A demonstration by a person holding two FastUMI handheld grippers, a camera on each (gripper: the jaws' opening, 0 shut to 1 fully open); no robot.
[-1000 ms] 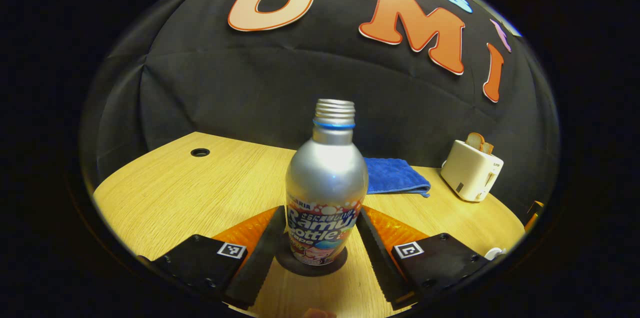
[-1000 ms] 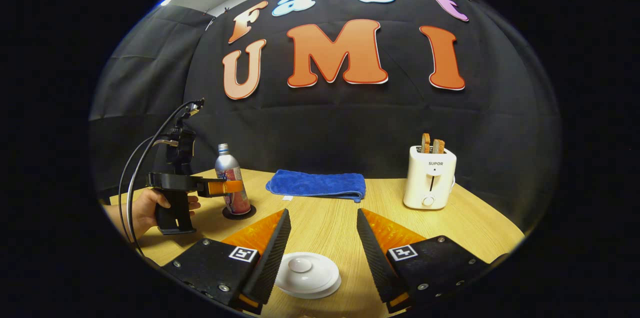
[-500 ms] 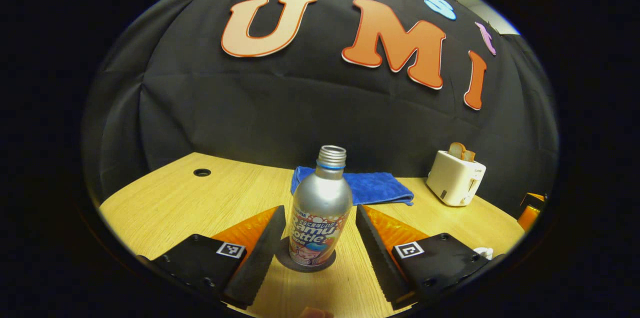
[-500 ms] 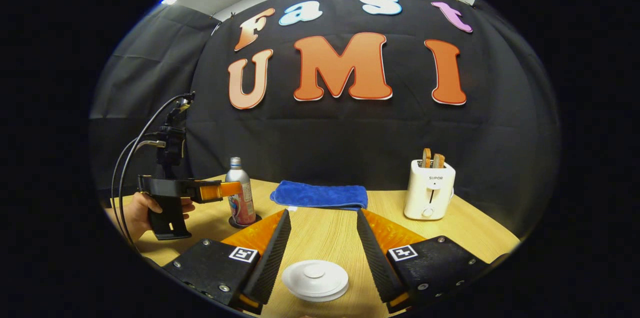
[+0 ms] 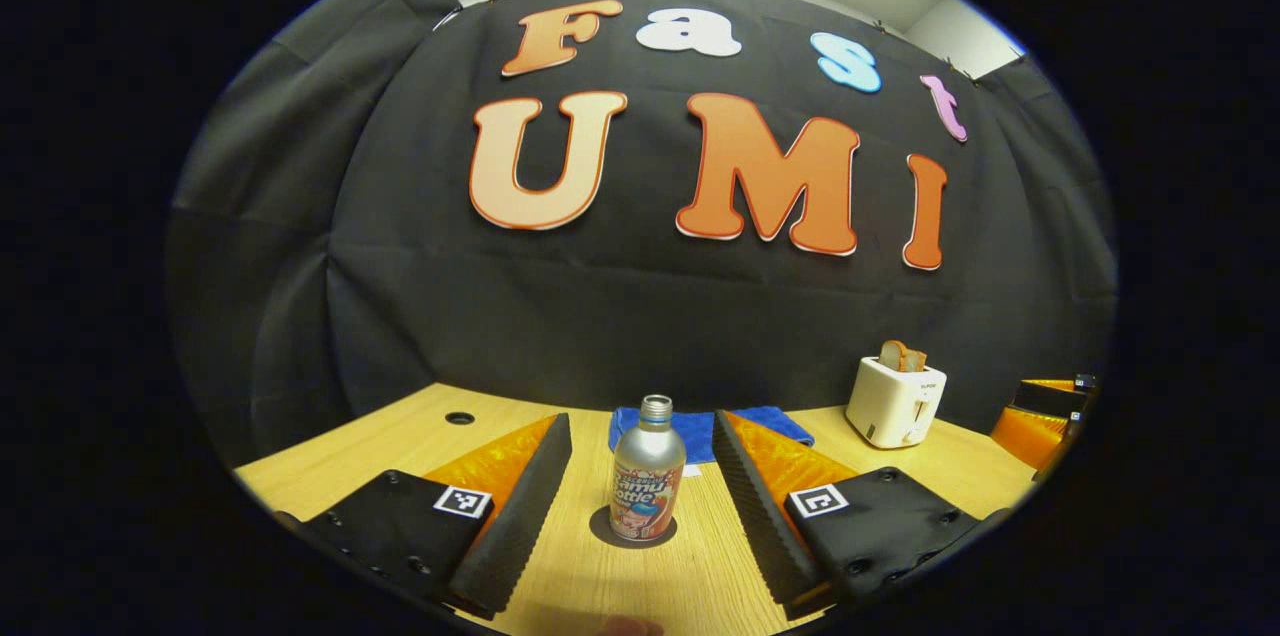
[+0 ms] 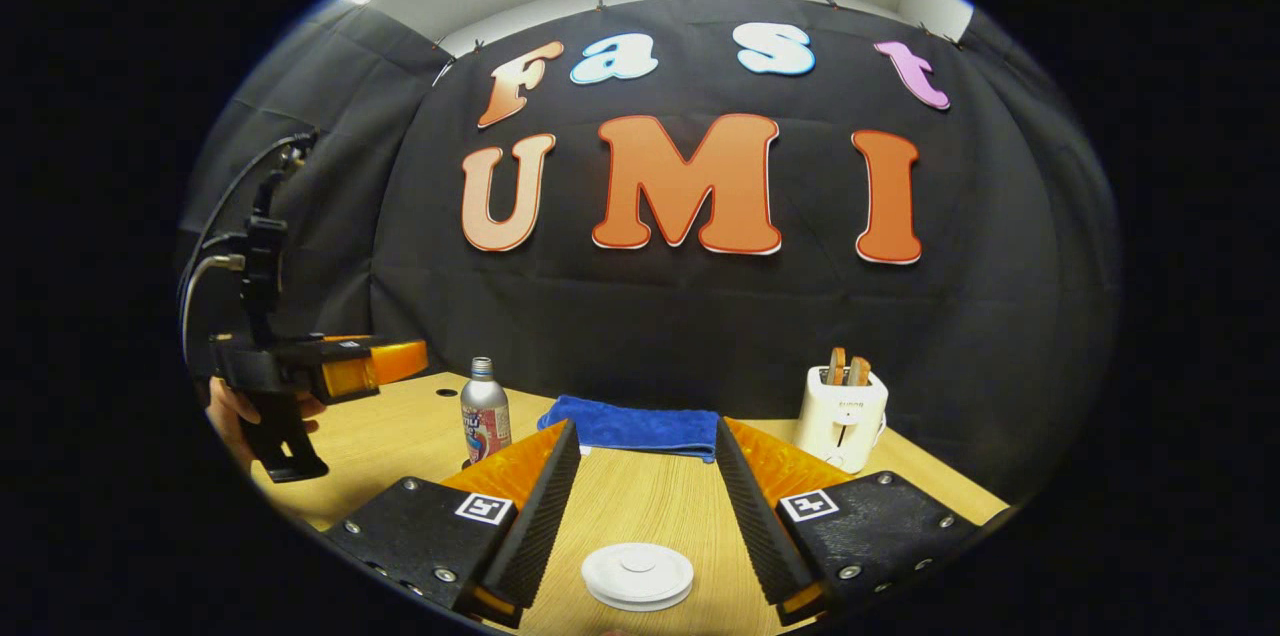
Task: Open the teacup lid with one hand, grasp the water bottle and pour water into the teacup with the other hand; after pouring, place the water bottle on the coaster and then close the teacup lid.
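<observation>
The silver water bottle (image 5: 648,471) stands upright and uncapped on a dark round coaster (image 5: 600,529), free of any grip. My left gripper (image 5: 641,418) is open, its fingers well short of the bottle on either side. In the right gripper view the same bottle (image 6: 485,411) stands at the left, and the left gripper (image 6: 375,364) hovers open to its left, held by a hand (image 6: 232,411). The white teacup lid (image 6: 637,576) lies below and between the fingers of my open right gripper (image 6: 647,426), untouched. The cup under the lid is hidden.
A folded blue towel (image 6: 635,426) lies at the back of the wooden table (image 6: 640,496). A white toaster (image 6: 842,416) with bread slices stands at the back right. A cable hole (image 5: 460,417) is in the table's far left part.
The left gripper has drawn back and up from the bottle, which stays on the coaster. The right gripper has also risen away from the lid, which looks smaller now.
</observation>
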